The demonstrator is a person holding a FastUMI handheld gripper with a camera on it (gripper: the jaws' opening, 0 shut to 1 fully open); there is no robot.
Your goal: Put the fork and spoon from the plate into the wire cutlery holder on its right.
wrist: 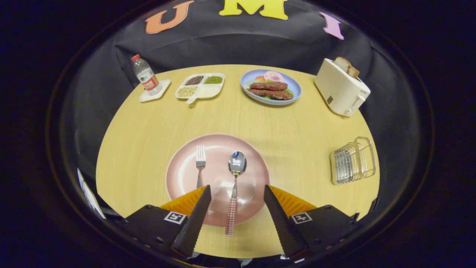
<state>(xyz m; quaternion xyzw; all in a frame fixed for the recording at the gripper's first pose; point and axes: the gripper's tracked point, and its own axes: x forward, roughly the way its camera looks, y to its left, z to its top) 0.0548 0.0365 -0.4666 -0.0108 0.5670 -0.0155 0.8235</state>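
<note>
The claw [237,193] is wide apart over the spoon [235,175] on the plate [178,175], so next it should drop and pinch the handle.

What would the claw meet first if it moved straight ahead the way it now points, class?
Probably the spoon: the open claw has its checked handle lying between the fingers, the bowl just ahead on the pink plate. The fork lies beside the left finger. Height above the plate is unclear.
</note>
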